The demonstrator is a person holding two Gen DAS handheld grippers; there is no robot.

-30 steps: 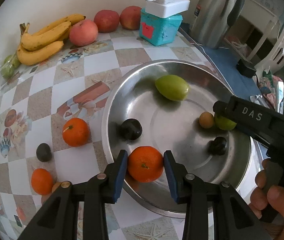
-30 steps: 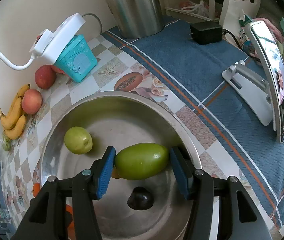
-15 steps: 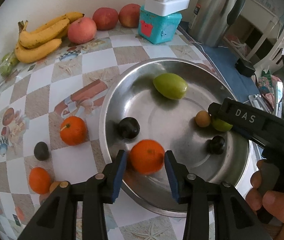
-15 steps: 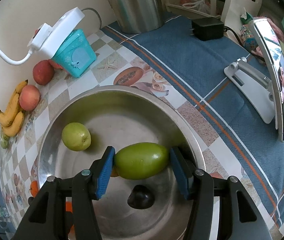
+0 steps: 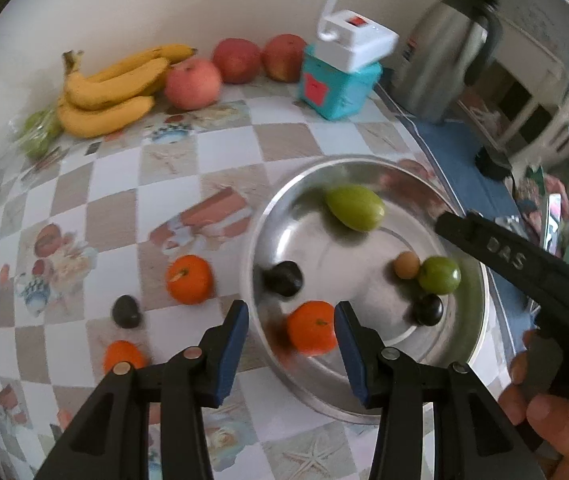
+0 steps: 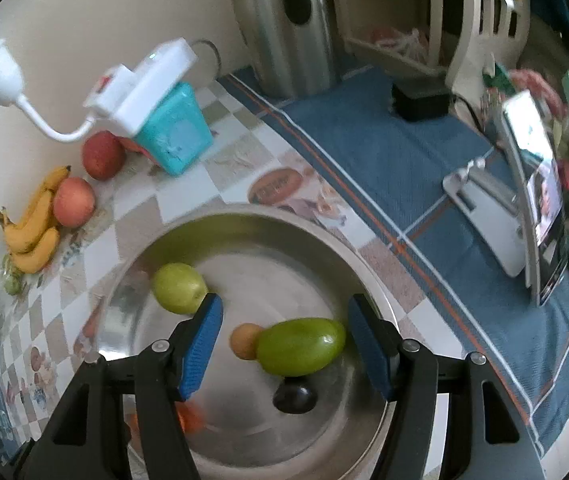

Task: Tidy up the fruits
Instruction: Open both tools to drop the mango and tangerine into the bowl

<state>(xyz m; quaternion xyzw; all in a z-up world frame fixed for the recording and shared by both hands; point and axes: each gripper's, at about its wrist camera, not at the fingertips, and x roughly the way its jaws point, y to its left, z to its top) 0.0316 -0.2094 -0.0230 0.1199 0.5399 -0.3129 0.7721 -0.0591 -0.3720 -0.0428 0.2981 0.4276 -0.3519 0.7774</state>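
Observation:
A steel bowl [image 5: 364, 160] holds an orange [image 5: 311, 332], two dark plums [image 5: 283, 278], a small tan fruit [image 5: 406, 265] and two green fruits [image 5: 354, 207]. My left gripper [image 5: 290, 340] hangs over the orange with its jaws opening; the pads stand clear of it. My right gripper [image 6: 286, 332] is above an oblong green fruit [image 6: 300, 346] that lies in the bowl [image 6: 244, 210] against the tan fruit [image 6: 246, 340]. Its jaws are opening too, and neither pad touches the fruit. Two oranges [image 5: 188, 279] and a dark plum [image 5: 126, 311] lie on the checked tablecloth left of the bowl.
Bananas [image 5: 112, 92] and three apples [image 5: 192, 84] line the back wall. A teal box with a white power strip [image 5: 338, 88] and a steel flask [image 5: 444, 64] stand behind the bowl. A phone on a stand [image 6: 532, 184] sits on the blue cloth [image 6: 384, 160] to the right.
Both grippers have opened and risen. The left one let go of the orange and the right one let go of the green fruit; both fruits now rest in the bowl.

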